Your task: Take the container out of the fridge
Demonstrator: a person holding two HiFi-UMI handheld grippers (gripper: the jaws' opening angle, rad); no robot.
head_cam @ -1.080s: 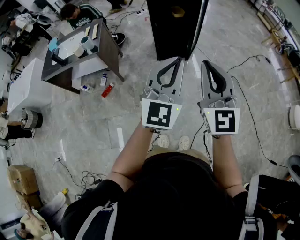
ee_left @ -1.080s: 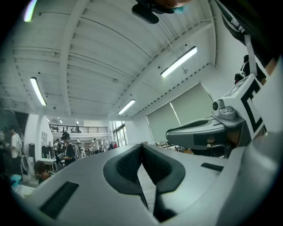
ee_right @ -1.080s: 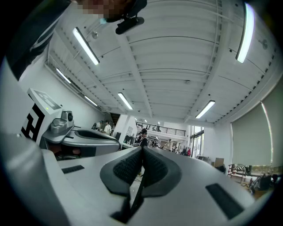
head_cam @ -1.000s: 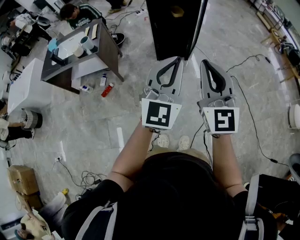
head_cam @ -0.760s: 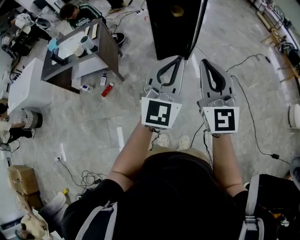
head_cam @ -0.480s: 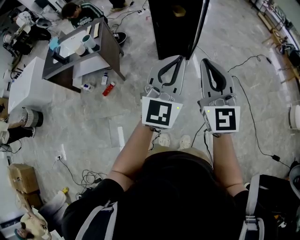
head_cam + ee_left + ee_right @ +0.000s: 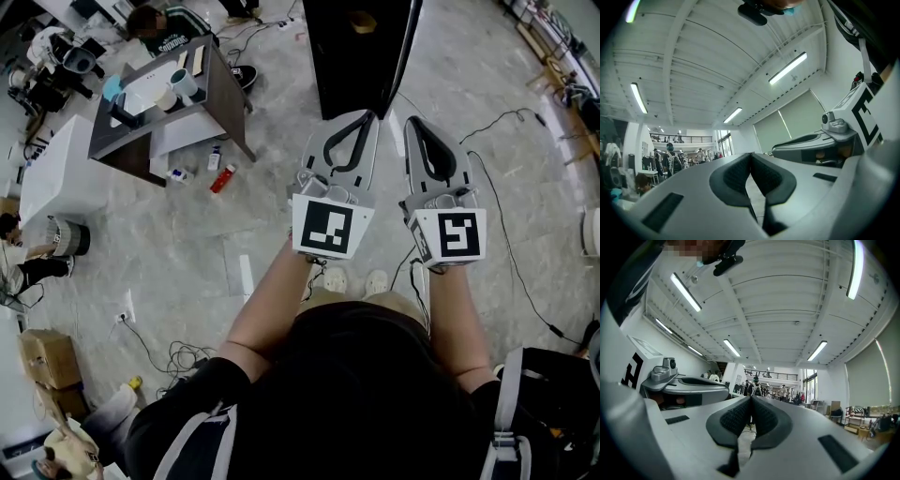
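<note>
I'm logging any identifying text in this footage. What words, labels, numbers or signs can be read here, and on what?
No text here reads clearly.
White lettering on the dark green shirt of the person at top left: too small to read.
Label on the small red bottle on the floor: too small to read.
Cubes on the left gripper and right gripper: black-and-white square patterns only, no words.

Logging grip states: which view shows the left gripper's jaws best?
The left gripper view: the left gripper is shut, jaws together, empty. The head view shows it only from above; the right gripper view shows its side.
</note>
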